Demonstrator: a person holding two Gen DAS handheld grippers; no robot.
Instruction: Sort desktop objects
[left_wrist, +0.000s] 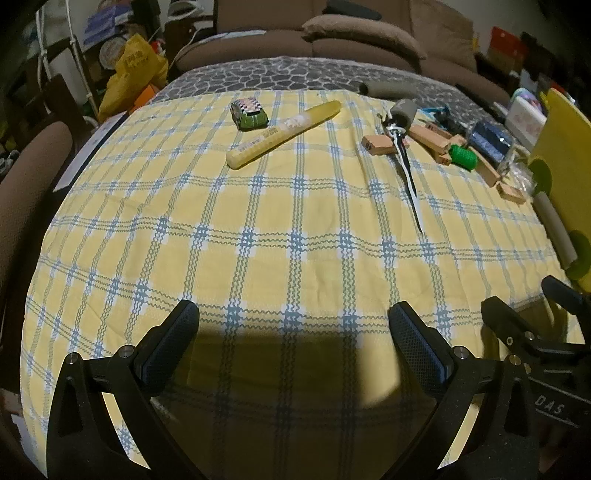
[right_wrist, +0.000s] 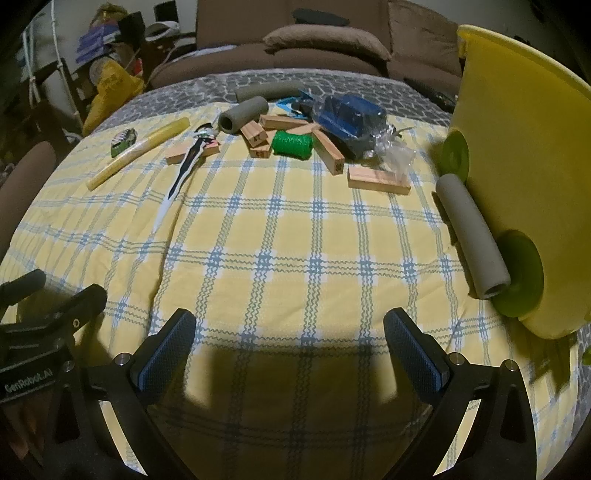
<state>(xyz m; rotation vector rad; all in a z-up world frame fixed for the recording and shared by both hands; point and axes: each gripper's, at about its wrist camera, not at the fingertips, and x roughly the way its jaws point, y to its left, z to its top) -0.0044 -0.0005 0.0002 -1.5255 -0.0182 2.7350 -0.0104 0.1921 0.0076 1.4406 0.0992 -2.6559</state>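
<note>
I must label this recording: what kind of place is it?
Probably a home living room: a brown upholstered sofa stands behind a table with a yellow checked tablecloth, holding toys like a small green toy car.

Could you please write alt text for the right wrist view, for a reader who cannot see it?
The right tongs hang open and empty over a yellow-and-blue checked cloth. At its far edge lie wooden blocks, a green spool, grey foam tubes and a wrapped blue toy truck; a yellow bin stands on the right.
</note>
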